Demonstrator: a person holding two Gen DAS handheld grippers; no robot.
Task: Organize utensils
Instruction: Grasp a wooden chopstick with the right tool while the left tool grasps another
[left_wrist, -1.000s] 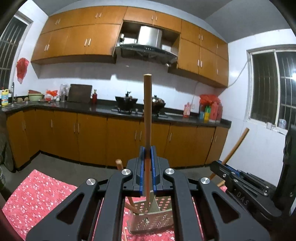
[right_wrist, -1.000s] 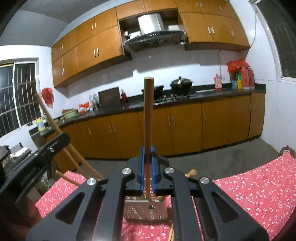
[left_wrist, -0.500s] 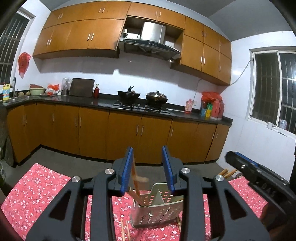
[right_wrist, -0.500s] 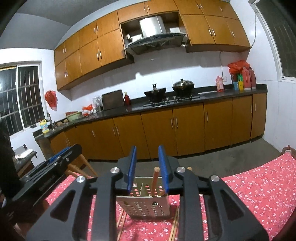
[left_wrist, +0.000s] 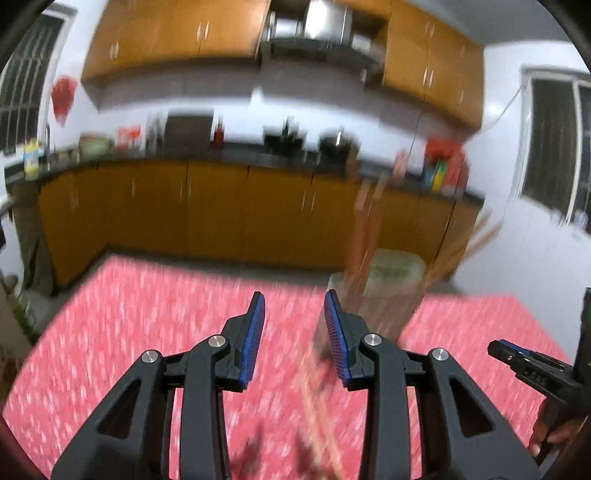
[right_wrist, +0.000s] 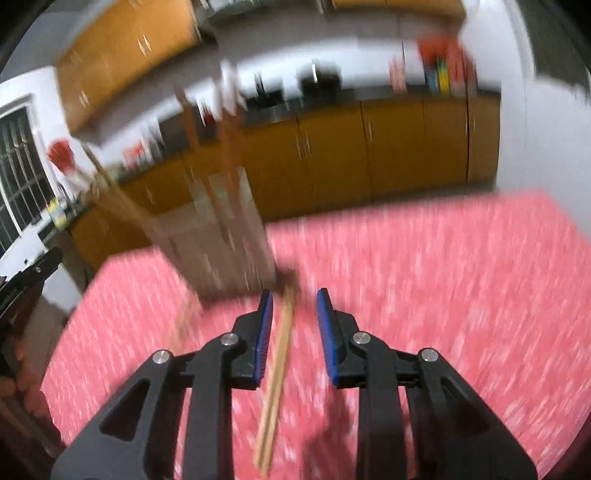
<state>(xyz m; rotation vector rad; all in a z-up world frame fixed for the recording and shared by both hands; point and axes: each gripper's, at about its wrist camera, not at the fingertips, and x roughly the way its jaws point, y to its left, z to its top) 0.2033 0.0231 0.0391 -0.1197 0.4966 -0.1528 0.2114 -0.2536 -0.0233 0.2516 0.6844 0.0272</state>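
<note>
Both views are motion-blurred. A perforated utensil holder (left_wrist: 373, 295) stands on the red floral tablecloth (left_wrist: 147, 332) with several wooden sticks (left_wrist: 364, 229) upright in it. My left gripper (left_wrist: 294, 328) is open and empty, left of and in front of the holder. Loose chopsticks (left_wrist: 317, 402) lie on the cloth below it. In the right wrist view the holder (right_wrist: 221, 243) is ahead to the left. My right gripper (right_wrist: 294, 325) is open, low over a pair of chopsticks (right_wrist: 277, 373) lying on the cloth between its fingers.
Orange kitchen cabinets (left_wrist: 221, 214) and a dark counter with pots run behind the table. The right gripper shows at the right edge of the left wrist view (left_wrist: 532, 369). The left gripper shows at the left edge of the right wrist view (right_wrist: 26, 280).
Both grippers opened and let their wooden sticks go into the holder. Both then dropped down and back toward the cloth, tilting downward. The right one now sits over loose chopsticks.
</note>
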